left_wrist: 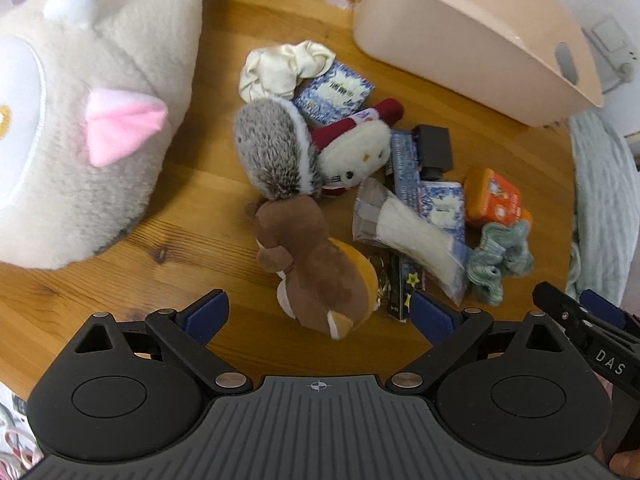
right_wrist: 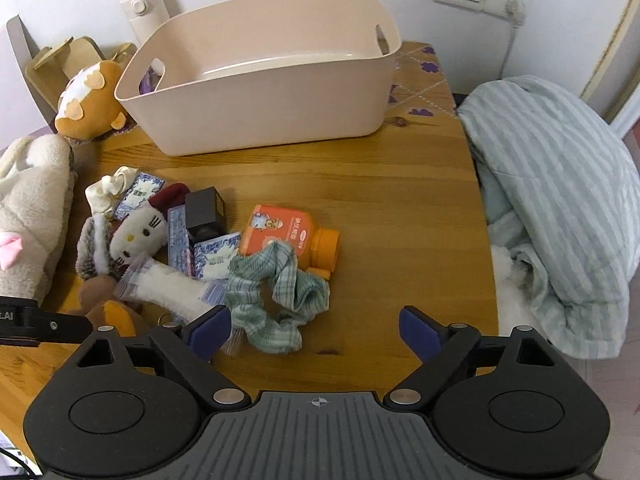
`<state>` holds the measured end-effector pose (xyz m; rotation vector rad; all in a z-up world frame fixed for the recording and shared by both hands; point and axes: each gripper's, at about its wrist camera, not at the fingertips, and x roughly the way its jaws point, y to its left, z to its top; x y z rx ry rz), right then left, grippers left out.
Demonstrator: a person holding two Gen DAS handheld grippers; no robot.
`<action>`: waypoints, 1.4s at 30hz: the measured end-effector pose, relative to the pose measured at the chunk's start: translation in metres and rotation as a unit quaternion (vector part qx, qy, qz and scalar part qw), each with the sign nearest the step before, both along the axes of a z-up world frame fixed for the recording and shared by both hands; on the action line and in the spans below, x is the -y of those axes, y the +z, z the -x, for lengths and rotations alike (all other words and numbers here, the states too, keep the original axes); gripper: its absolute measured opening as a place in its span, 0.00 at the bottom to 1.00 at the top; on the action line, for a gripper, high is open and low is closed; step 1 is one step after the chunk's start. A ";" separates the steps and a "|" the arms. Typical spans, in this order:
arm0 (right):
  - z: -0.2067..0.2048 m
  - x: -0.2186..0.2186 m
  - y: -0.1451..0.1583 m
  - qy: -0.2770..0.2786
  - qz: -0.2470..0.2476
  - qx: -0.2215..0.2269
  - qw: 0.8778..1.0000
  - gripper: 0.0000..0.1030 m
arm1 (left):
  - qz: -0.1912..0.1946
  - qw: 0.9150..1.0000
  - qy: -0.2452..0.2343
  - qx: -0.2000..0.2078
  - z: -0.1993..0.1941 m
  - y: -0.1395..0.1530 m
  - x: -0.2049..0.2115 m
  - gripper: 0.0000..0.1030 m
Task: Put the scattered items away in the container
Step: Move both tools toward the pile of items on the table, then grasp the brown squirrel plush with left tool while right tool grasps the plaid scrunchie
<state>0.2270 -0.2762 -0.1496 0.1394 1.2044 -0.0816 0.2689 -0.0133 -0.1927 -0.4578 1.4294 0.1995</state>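
A pile of small items lies on the wooden table (right_wrist: 380, 184). In the left wrist view my left gripper (left_wrist: 320, 314) is open, its jaws either side of a brown plush toy (left_wrist: 316, 268). Beyond it lie a grey hedgehog plush (left_wrist: 272, 148), a white kitty plush (left_wrist: 356, 156), a cream scrunchie (left_wrist: 280, 68), blue-white packets (left_wrist: 332, 90), a black box (left_wrist: 434, 150), a clear bag of white fibres (left_wrist: 404, 232), an orange bottle (left_wrist: 496, 200) and a green scrunchie (left_wrist: 500, 256). The pink empty container (right_wrist: 260, 76) stands at the back. My right gripper (right_wrist: 316, 332) is open just over the green scrunchie (right_wrist: 280, 292), beside the orange bottle (right_wrist: 288, 236).
A big cream plush (left_wrist: 80, 112) fills the table's left side. An orange plush (right_wrist: 90, 98), a wooden stand (right_wrist: 60, 60) and a white flask (right_wrist: 144, 8) sit behind the container's left. A striped green blanket (right_wrist: 560, 184) lies off the table's right edge.
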 end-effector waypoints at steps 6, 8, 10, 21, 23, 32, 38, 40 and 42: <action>-0.017 0.005 -0.019 -0.009 -0.037 -0.019 0.999 0.89 | -0.002 1.000 0.009 -0.025 -0.011 -0.021 0.002 0.96; -0.022 0.007 -0.024 -0.014 -0.046 -0.025 0.999 0.89 | 0.002 0.999 0.017 -0.030 -0.015 -0.027 0.001 0.96; -0.025 0.009 -0.029 -0.020 -0.061 -0.032 0.997 0.89 | 0.014 0.999 0.031 -0.039 -0.017 -0.034 -0.002 0.95; -0.041 0.009 -0.058 -0.042 -0.103 -0.077 0.991 0.88 | 0.040 0.993 0.091 -0.071 -0.021 -0.059 -0.010 0.89; -0.042 0.009 -0.063 -0.047 -0.115 -0.084 0.989 0.83 | 0.043 0.992 0.097 -0.072 -0.021 -0.061 -0.010 0.88; -0.043 0.009 -0.077 -0.074 -0.129 -0.094 0.984 0.65 | 0.041 0.994 0.078 -0.071 -0.026 -0.073 0.001 0.69; -0.041 0.012 -0.077 -0.078 -0.137 -0.087 0.984 0.37 | 0.035 0.996 0.063 -0.058 -0.026 -0.073 0.005 0.67; -0.040 0.012 -0.079 -0.081 -0.146 -0.084 0.982 0.27 | 0.030 0.997 0.055 -0.051 -0.025 -0.072 0.007 0.65; -0.038 0.013 -0.080 -0.084 -0.152 -0.082 0.981 0.23 | 0.022 0.997 0.054 -0.044 -0.023 -0.070 0.007 0.65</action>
